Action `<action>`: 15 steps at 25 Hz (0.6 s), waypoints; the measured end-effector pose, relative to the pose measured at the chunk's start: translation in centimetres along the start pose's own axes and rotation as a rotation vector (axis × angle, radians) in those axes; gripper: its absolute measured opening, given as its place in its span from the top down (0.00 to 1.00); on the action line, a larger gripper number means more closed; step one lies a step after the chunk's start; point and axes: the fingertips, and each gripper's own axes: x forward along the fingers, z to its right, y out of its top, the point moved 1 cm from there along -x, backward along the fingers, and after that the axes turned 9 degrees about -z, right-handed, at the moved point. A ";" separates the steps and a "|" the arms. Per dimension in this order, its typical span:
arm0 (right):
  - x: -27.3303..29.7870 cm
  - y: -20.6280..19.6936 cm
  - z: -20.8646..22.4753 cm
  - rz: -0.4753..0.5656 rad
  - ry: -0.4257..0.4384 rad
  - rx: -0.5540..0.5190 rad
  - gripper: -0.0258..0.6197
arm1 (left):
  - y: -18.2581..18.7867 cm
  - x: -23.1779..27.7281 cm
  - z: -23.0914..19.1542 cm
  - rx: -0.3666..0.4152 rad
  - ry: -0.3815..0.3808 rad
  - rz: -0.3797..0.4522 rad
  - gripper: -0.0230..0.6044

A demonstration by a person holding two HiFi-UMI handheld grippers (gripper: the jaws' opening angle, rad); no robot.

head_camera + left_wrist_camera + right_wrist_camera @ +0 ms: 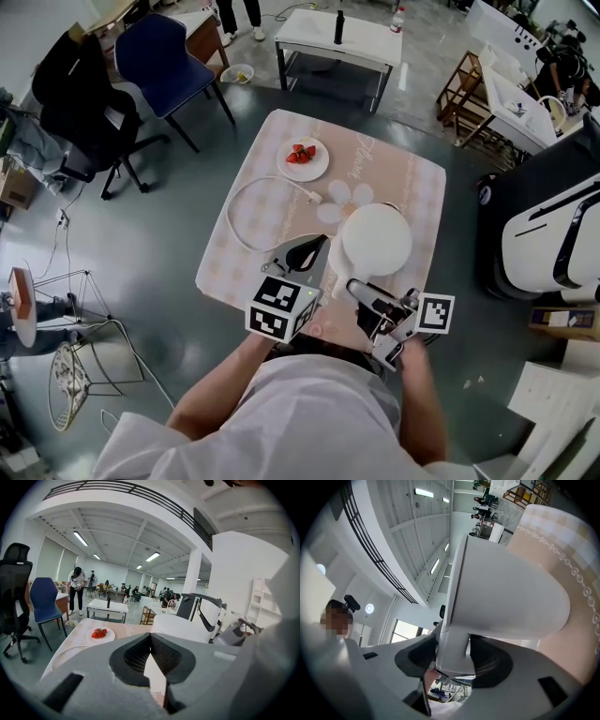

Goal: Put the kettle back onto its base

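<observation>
A white kettle is over the near right part of the pink-clothed table, and the head view looks down on its lid. My right gripper is shut on the kettle's handle from the near side. The right gripper view shows the kettle body tilted, with the cloth behind it. My left gripper is shut just left of the kettle with nothing in it, and the kettle stands ahead of it to the right. A white power cord loops across the cloth. I cannot make out the base; the kettle hides that spot.
A plate of strawberries sits at the table's far side, also ahead left of the left gripper. A blue chair and a black office chair stand far left. A white-and-black machine stands right of the table.
</observation>
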 end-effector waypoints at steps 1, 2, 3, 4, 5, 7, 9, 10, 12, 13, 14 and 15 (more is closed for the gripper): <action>-0.3 0.0 -0.1 0.010 0.005 0.003 0.66 | 0.0 0.0 0.2 0.003 -0.003 0.000 0.95; -0.6 0.1 -0.2 0.019 0.008 0.003 0.66 | 0.1 0.0 0.3 0.006 -0.007 0.000 0.95; -0.9 0.1 -0.2 0.029 0.007 0.001 0.66 | 0.1 0.0 0.5 0.009 -0.011 0.000 0.95; -1.1 0.1 -0.3 0.038 0.003 -0.003 0.66 | 0.1 0.0 0.6 0.012 -0.015 0.001 0.95; -1.3 0.1 -0.4 0.047 -0.004 -0.008 0.66 | 0.1 0.0 0.8 0.015 -0.021 0.001 0.95; -1.7 0.0 -0.6 0.065 -0.025 -0.018 0.66 | 0.2 -0.2 1.2 0.022 -0.032 0.002 0.95; -2.2 -0.1 -0.7 0.084 -0.056 -0.032 0.66 | 0.1 -0.4 1.7 0.030 -0.046 0.004 0.95; -2.5 -0.1 -0.7 0.095 -0.072 -0.042 0.66 | 0.1 -0.5 1.9 0.034 -0.054 0.005 0.95; -3.2 -0.1 -0.9 0.125 -0.101 -0.057 0.66 | 0.0 -0.7 2.3 0.040 -0.069 0.008 0.95; -3.6 -0.1 -1.1 0.145 -0.112 -0.062 0.66 | -0.1 -0.9 2.5 0.042 -0.076 0.008 0.95; -3.9 -0.1 -1.4 0.167 -0.123 -0.069 0.67 | -0.2 -1.2 2.6 0.043 -0.083 0.009 0.95; -4.3 -0.1 -1.8 0.189 -0.137 -0.081 0.68 | -0.3 -1.4 2.8 0.045 -0.090 0.009 0.95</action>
